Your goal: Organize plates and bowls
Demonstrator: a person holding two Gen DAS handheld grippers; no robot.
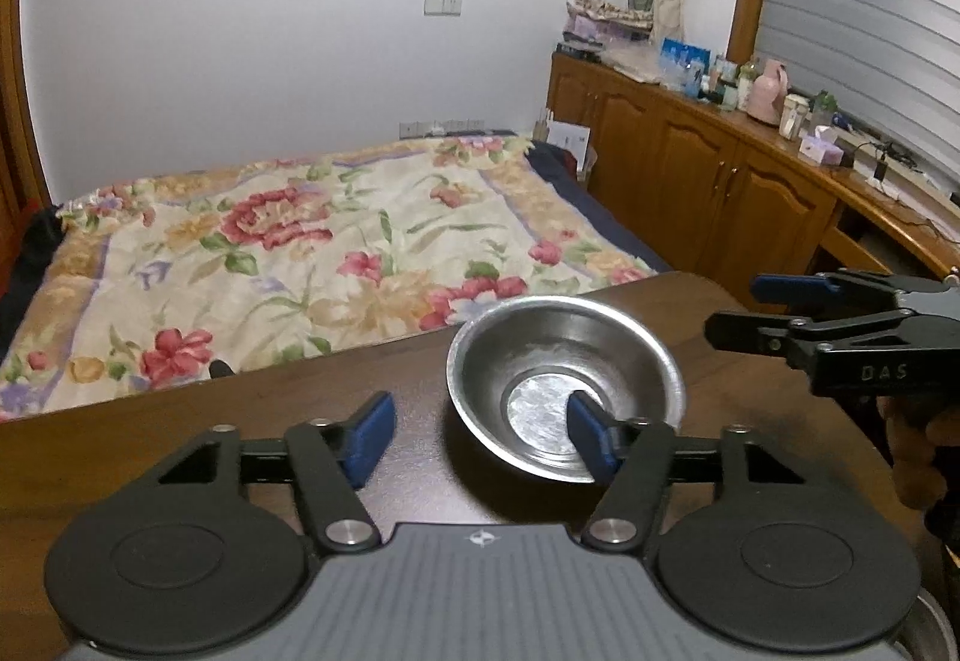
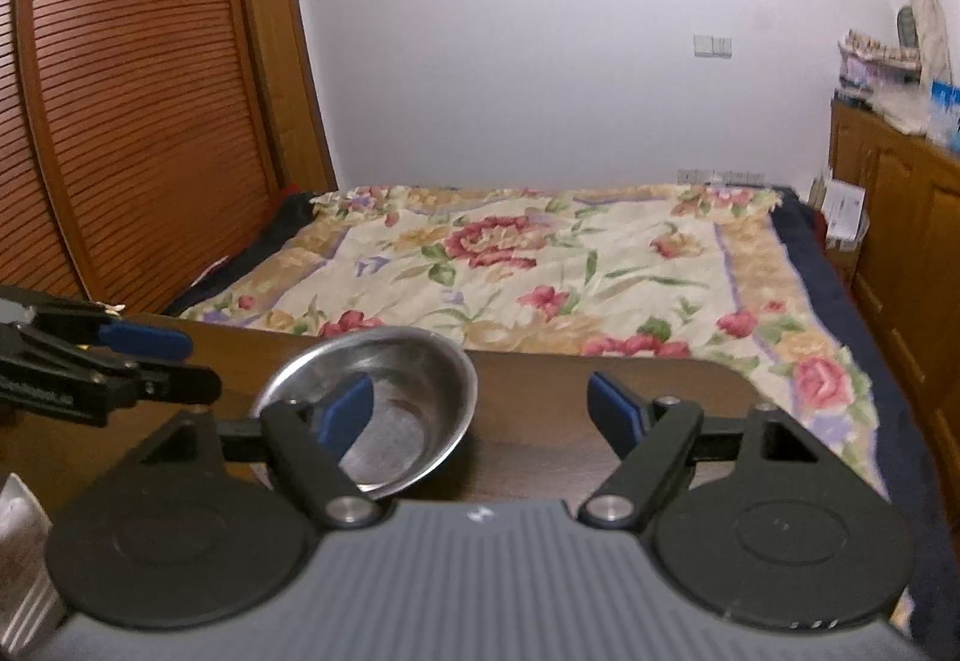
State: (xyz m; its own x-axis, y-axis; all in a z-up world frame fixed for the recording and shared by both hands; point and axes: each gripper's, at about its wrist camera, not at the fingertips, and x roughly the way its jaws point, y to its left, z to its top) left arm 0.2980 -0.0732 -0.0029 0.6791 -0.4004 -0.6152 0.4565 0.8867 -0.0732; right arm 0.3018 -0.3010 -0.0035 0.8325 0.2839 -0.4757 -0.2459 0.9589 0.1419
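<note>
We hover both wide-open tools, left tool and right tool, by the light, slippery steel bowl; we'd pinch its thin rim

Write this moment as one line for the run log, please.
left tool: open, empty | right tool: open, empty | steel bowl: upright on table, ungrasped | stage: before grasp

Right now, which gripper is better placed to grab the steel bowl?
Right, by a hedge. The right gripper is open with the steel bowl rim nearly between its fingers. The left gripper is open too, one finger before the bowl, pointing more at the wooden table.
</note>
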